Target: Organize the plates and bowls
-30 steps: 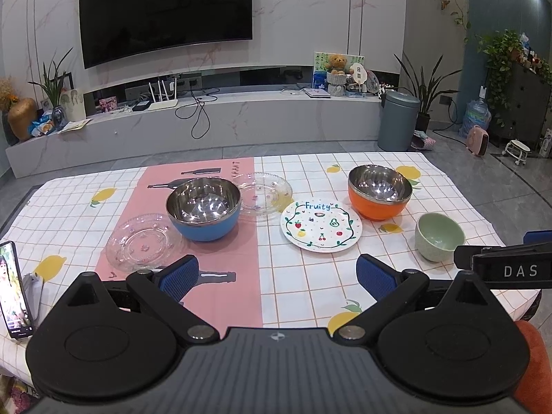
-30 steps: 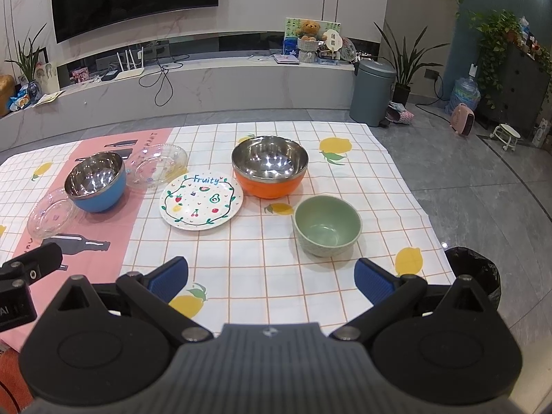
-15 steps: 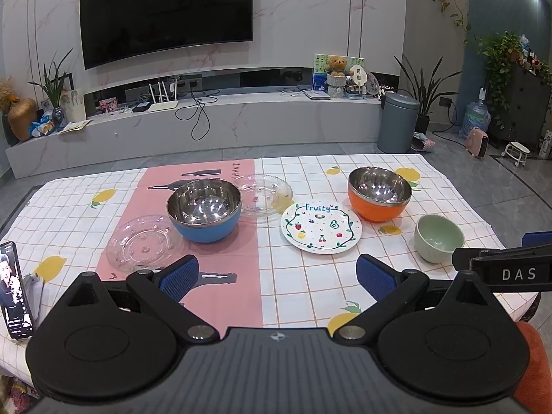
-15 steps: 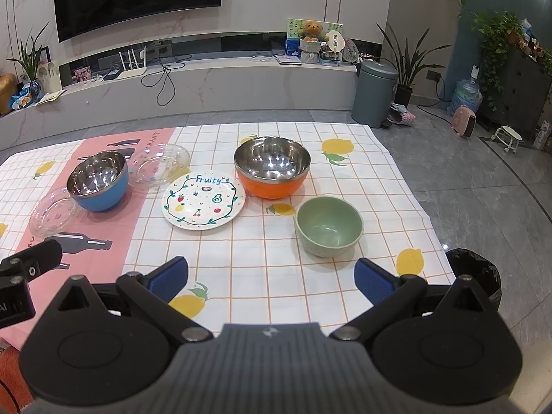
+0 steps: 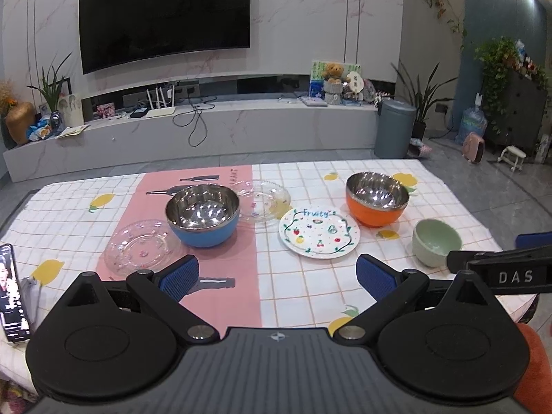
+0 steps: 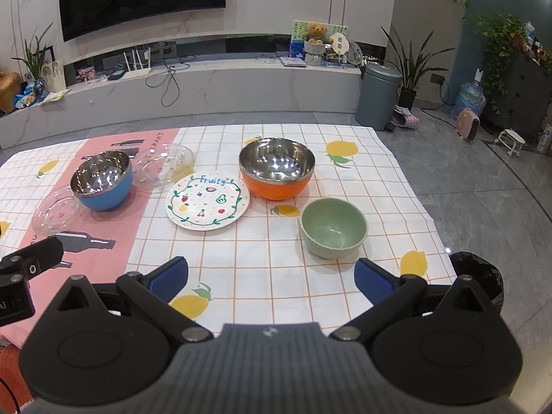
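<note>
On the checked tablecloth stand a blue steel-lined bowl (image 5: 203, 217), an orange steel-lined bowl (image 5: 376, 198), a small green bowl (image 5: 435, 245), a white "Fruity" plate (image 5: 319, 236) and two clear glass plates, one near (image 5: 139, 249), one far (image 5: 265, 199). They also show in the right wrist view: blue bowl (image 6: 101, 183), orange bowl (image 6: 277, 168), green bowl (image 6: 333, 227), Fruity plate (image 6: 207, 204). My left gripper (image 5: 277, 277) is open and empty over the near edge. My right gripper (image 6: 270, 277) is open and empty, just short of the green bowl.
A phone (image 5: 12, 295) lies at the table's near left edge. A pink runner (image 5: 220, 258) crosses the cloth. A black bin (image 6: 483, 279) stands beside the table's right edge. A TV console (image 5: 207, 127) and a grey trash can (image 5: 393, 132) stand beyond the table.
Both grippers have drifted slightly; the view has shifted a little. No dish has moved and both grippers stay open.
</note>
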Motion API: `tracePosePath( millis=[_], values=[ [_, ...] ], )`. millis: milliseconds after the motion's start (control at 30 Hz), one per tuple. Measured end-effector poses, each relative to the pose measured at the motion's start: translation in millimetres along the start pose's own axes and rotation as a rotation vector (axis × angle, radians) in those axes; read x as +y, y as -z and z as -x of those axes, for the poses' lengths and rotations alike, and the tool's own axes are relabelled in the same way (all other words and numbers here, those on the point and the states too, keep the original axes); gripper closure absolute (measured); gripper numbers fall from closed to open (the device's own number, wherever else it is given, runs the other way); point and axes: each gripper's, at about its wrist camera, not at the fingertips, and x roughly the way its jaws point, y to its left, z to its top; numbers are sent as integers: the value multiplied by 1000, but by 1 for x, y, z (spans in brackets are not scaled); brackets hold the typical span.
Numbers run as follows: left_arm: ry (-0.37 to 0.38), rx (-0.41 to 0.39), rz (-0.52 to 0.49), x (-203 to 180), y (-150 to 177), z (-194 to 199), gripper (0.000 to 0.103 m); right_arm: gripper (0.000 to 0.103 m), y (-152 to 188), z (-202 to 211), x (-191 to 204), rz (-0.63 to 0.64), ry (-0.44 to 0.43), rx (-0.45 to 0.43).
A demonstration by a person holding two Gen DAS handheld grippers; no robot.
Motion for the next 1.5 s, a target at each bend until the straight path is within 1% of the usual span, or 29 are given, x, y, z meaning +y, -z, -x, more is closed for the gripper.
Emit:
tracePosePath(
  millis=[100, 167, 267, 333, 367, 400, 433, 500, 567, 600, 633, 667, 733, 767, 800, 867, 933, 1000, 1100, 1167, 1233, 1300, 1333, 1400, 1500],
  values=[
    [38, -34, 34, 6, 2, 0, 0, 3, 5, -1, -2, -8, -46, -35],
    [27, -73, 51, 8, 3, 2, 0, 3, 9, -2, -4, -21, -84, -76],
    [23, -106, 26, 7, 6, 1, 0, 3, 17, -3, -7, -46, -149, -151],
    [21, -109, 13, 7, 7, -3, 2, 3, 21, -6, -8, -68, -177, -182],
    [28, -105, 14, 7, 7, -5, 9, 3, 21, -9, -8, -71, -182, -185],
    [35, -103, 22, 8, 7, -7, 13, 3, 21, -12, -6, -65, -182, -182],
    [42, -109, 38, 10, 8, -9, 21, 3, 21, -15, -4, -52, -181, -183],
    [56, -120, 75, 14, 8, -14, 23, 3, 21, -19, 1, -16, -193, -198],
    [60, -114, 92, 19, 8, -22, 34, 3, 21, -22, 7, 18, -204, -224],
    [65, -108, 96, 21, 8, -27, 37, 3, 21, -24, 8, 27, -212, -239],
    [69, -102, 105, 24, 7, -32, 43, 3, 20, -25, 11, 32, -221, -257],
    [74, -100, 125, 27, 7, -38, 47, 3, 19, -27, 12, 34, -225, -267],
    [76, -130, 169, 34, 10, -47, 47, 3, 14, -33, 16, 34, -227, -283],
    [60, -143, 183, 37, 11, -52, 47, 3, 12, -37, 17, 30, -221, -300],
    [38, -140, 196, 39, 10, -59, 48, 3, 9, -40, 18, 28, -217, -313],
    [29, -119, 212, 43, 8, -73, 49, 3, 5, -50, 21, 22, -220, -329],
    [22, -98, 202, 46, 6, -87, 50, 3, 0, -63, 24, -2, -208, -325],
    [25, -80, 169, 48, 5, -101, 53, 3, -4, -78, 25, -32, -217, -304],
    [21, -36, 171, 53, 2, -122, 55, 5, -10, -102, 26, -92, -253, -284],
    [24, -23, 188, 57, 3, -135, 55, 5, -14, -118, 29, -107, -245, -274],
    [30, -16, 212, 61, 2, -147, 55, 7, -19, -138, 34, -107, -232, -231],
    [48, 17, 224, 63, 1, -160, 54, 15, -20, -161, 35, -130, -219, -174],
    [53, 30, 228, 64, 0, -166, 54, 17, -21, -172, 35, -148, -213, -142],
    [56, 49, 231, 64, 1, -177, 54, 23, -21, -192, 33, -188, -206, -81],
    [68, 73, 261, 66, 1, -191, 54, 28, -21, -218, 29, -235, -202, -24]
  ],
)
